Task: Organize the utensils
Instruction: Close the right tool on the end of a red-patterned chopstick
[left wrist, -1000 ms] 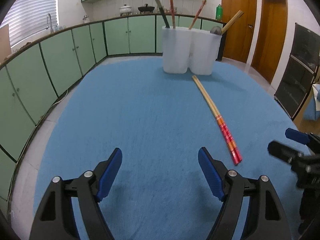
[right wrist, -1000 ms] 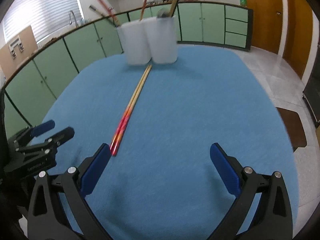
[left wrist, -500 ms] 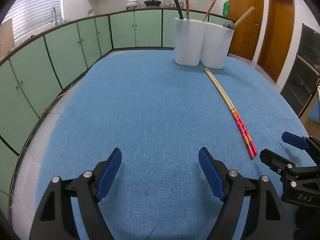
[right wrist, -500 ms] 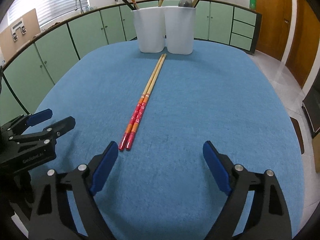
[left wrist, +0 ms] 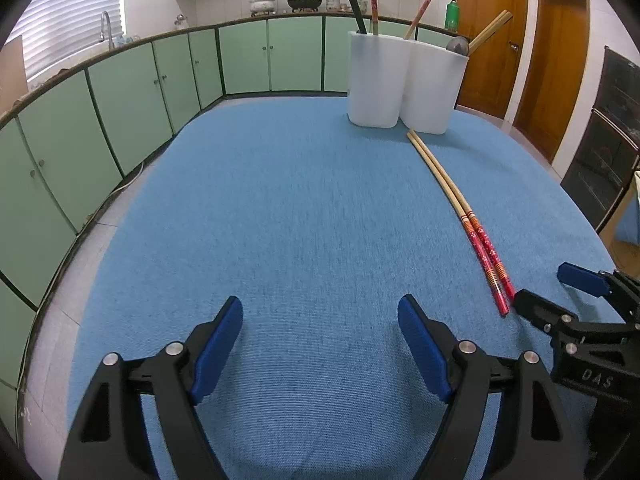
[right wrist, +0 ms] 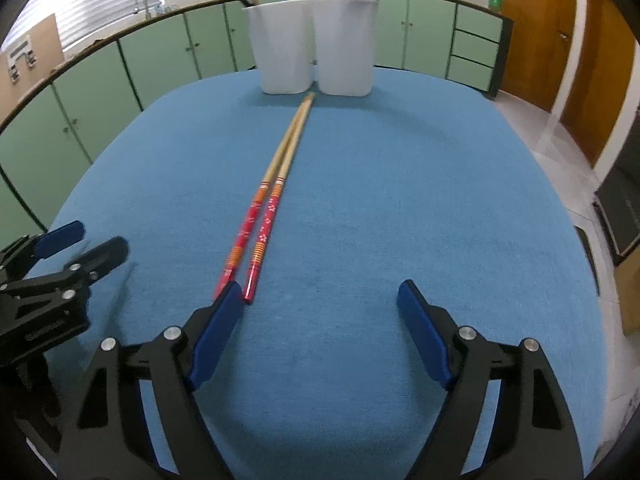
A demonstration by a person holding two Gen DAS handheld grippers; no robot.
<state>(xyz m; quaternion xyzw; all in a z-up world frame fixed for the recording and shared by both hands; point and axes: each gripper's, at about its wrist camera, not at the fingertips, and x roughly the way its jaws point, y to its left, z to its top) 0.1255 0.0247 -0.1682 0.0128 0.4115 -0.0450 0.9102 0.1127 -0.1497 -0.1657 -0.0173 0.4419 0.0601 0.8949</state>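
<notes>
We hold our left gripper (left wrist: 320, 340) wide open over the blue worktop (left wrist: 280, 220), with nothing between its fingers. To its right a pair of chopsticks (right wrist: 272, 204) lies side by side on the cloth, the bare wooden tips just beside the white two-cup holder (right wrist: 312, 40) at the far edge, the red handle ends toward us. Our right gripper (right wrist: 320, 320) is equally wide open and empty, its left finger (right wrist: 218, 320) just beside those red ends.
</notes>
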